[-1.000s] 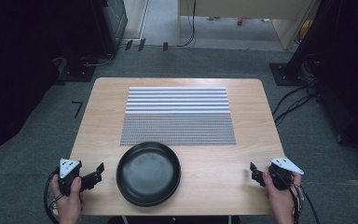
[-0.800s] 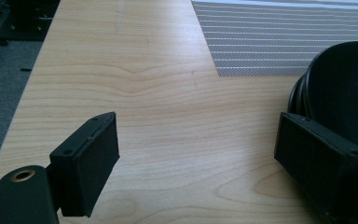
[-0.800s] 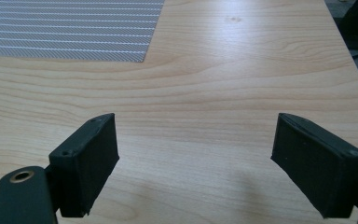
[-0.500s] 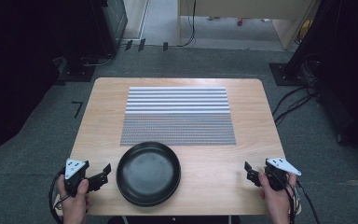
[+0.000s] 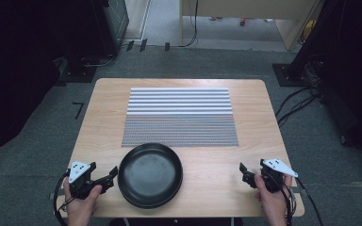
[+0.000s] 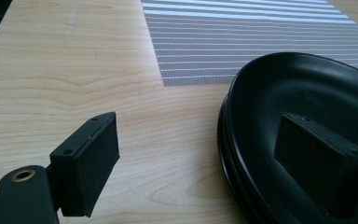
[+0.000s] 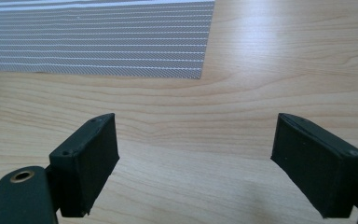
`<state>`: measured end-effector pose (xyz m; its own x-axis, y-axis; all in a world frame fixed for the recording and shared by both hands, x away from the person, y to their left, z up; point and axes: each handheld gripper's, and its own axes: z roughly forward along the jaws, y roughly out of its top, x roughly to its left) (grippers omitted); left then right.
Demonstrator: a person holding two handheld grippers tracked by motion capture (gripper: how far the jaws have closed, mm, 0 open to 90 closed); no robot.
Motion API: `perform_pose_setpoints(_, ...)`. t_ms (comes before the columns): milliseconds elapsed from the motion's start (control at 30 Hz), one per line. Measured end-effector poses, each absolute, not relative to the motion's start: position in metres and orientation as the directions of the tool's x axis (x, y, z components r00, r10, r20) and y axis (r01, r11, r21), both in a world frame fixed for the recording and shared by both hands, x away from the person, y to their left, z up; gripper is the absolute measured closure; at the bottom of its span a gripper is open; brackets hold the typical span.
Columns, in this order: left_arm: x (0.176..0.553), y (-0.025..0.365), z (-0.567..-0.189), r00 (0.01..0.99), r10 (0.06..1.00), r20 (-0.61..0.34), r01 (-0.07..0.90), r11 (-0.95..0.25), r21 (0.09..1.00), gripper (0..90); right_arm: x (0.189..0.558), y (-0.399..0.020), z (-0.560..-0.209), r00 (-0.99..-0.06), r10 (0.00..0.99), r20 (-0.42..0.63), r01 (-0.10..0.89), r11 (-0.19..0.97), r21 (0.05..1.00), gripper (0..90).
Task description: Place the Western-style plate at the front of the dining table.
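A black plate (image 5: 150, 174) is seen at the near edge of the wooden worktop (image 5: 103, 117), just in front of the striped grey placemat (image 5: 179, 116), as the left gripper (image 5: 109, 176) is brought up to the plate's left rim. Its jaws are spread wide and straddle that rim, one over the bare wood and the other inside the dish (a stance that appears chosen so the rim can be pinched), though nothing is clamped yet. The right gripper (image 5: 243, 173) is held well to the right of the plate, its jaws likewise wide apart over bare wood and holding nothing, apparently kept clear in reserve. The placemat beyond the plate lies bare, a likely destination.
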<state>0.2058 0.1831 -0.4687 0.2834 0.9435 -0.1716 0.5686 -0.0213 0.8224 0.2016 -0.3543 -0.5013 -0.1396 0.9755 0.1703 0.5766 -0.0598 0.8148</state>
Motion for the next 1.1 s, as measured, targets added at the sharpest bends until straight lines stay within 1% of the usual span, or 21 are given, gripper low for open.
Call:
perform_pose_setpoints(567,0.202,0.165,-0.467,0.324,0.931,-0.170,0.579,-0.053,0.814,14.2,0.202,-0.336,-0.500,-0.174,0.970,0.171,0.566,-0.044,0.823,15.2)
perform_pose_setpoints(967,0.200,0.155,-0.468,0.358,0.919,-0.167,0.589,-0.083,0.804,15.0,0.203,-0.317,-0.497,-0.180,0.970,0.162,0.539,-0.040,0.841,22.0)
perform_pose_setpoints(1100,0.200,0.152,-0.469,0.366,0.916,-0.164,0.590,-0.093,0.802,15.2,0.205,-0.309,-0.497,-0.167,0.971,0.169,0.551,-0.050,0.833,24.2)
